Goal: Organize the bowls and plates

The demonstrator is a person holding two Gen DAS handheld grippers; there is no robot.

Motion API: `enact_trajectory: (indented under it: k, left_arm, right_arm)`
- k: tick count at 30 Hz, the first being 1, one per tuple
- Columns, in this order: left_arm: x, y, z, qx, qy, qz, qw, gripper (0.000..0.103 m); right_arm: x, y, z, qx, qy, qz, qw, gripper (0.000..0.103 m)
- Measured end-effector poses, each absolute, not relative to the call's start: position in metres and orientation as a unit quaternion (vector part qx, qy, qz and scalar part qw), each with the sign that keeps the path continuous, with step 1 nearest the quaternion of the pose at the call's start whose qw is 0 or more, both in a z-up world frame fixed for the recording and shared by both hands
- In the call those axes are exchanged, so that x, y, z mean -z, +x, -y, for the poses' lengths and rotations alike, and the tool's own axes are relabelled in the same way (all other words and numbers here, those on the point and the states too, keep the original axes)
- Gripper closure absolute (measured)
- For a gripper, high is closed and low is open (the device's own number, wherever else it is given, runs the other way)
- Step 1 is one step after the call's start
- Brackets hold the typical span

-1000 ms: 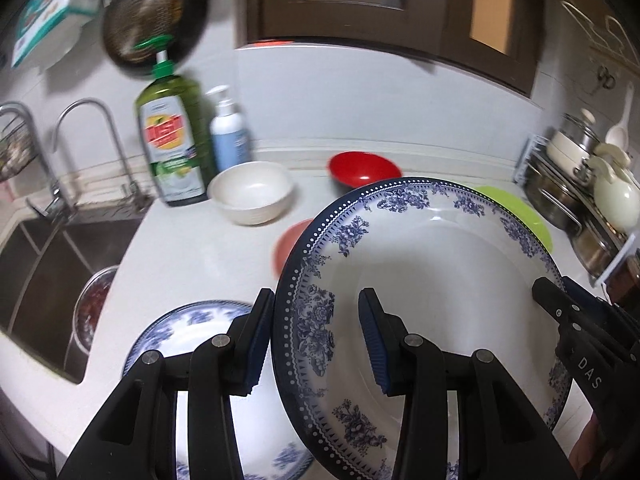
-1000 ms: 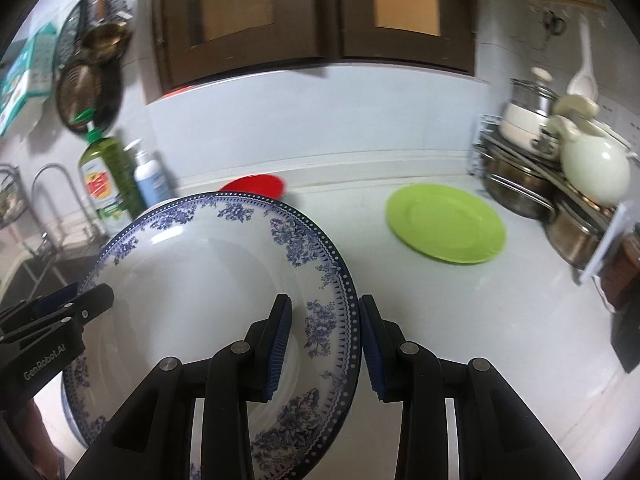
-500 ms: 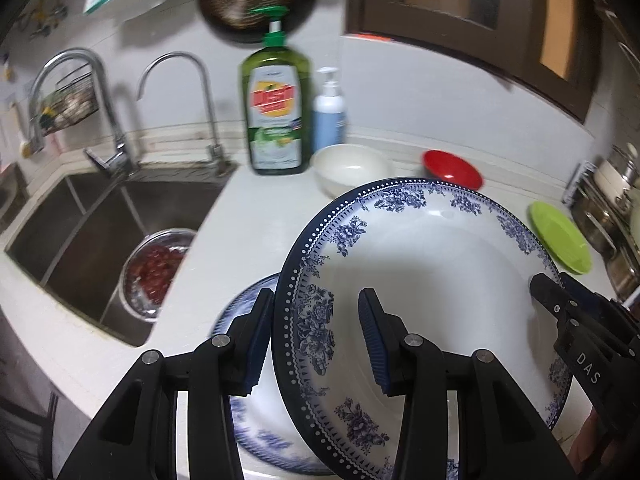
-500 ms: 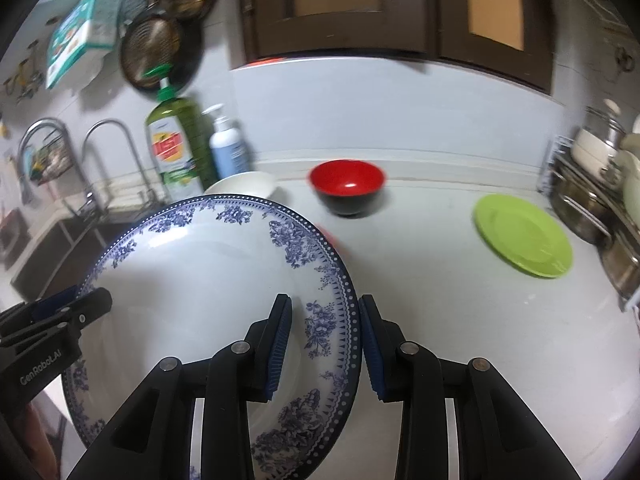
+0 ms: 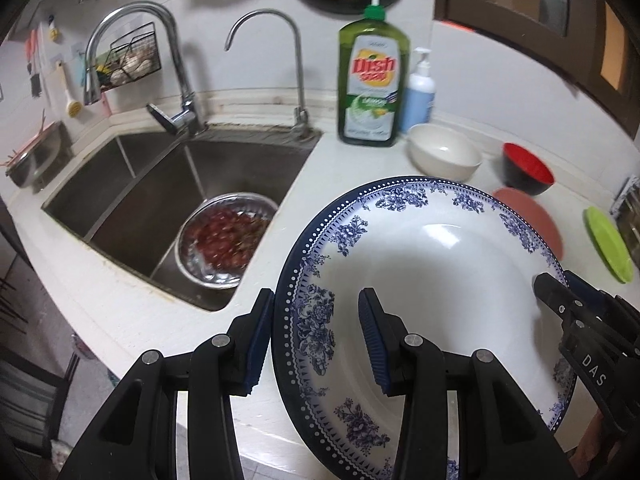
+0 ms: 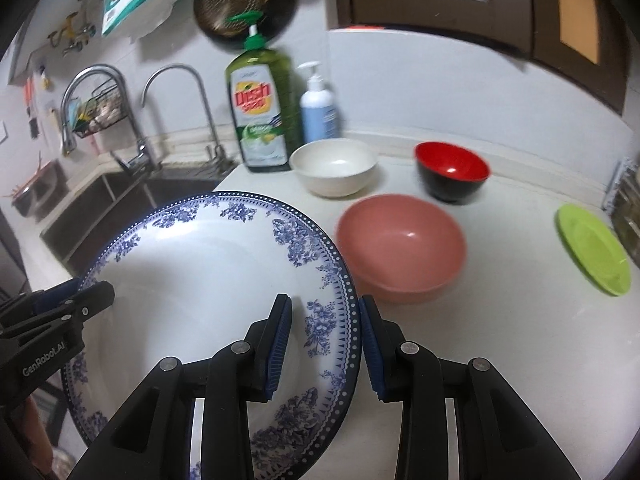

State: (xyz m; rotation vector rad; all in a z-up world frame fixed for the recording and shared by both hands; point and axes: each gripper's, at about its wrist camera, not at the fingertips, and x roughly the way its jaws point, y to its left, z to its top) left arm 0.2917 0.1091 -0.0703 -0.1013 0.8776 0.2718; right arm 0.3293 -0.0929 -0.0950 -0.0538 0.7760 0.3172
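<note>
Gripping opposite edges of the blue-patterned plate, both grippers carry it jointly above the near edge of the counter. The left gripper is clamped across the plate's left rim, one pad under the rim and one on the inner face. The right gripper is clamped likewise across the right rim.

Handling characteristics (judged): the plate looks like glazed ceramic, therefore rigid, fairly heavy, slippery and breakable. Take hold on the flat patterned rim, not the curved well, and keep both grips level to prevent the plate sliding out.

Beyond the plate, a pink bowl stands on the counter just beside its right rim. Farther back stand a white bowl and a red-and-black bowl, with a green plate well apart to the right. A dish soap bottle and pump bottle stand against the wall. The sink lies to the left.
</note>
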Motion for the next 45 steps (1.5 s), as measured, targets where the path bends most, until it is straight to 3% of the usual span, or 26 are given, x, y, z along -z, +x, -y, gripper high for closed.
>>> enact_trajectory:
  k: [18, 42, 45]
  left_arm:
    - [0.124, 0.312, -0.116, -0.116, -0.051, -0.469, 0.874, 0.061]
    - [0.141, 0.329, -0.104, -0.115, -0.015, -0.481, 0.869, 0.061]
    - [0.138, 0.328, -0.105, -0.122, -0.007, -0.476, 0.871, 0.052]
  right_arm:
    - [0.146, 0.342, 0.077, -0.141, -0.041, -0.434, 0.889, 0.067]
    - [0.165, 0.355, 0.079, -0.131, -0.062, -0.441, 0.886, 0.065]
    - [0.165, 0.354, 0.078, -0.134, -0.065, -0.440, 0.886, 0.064]
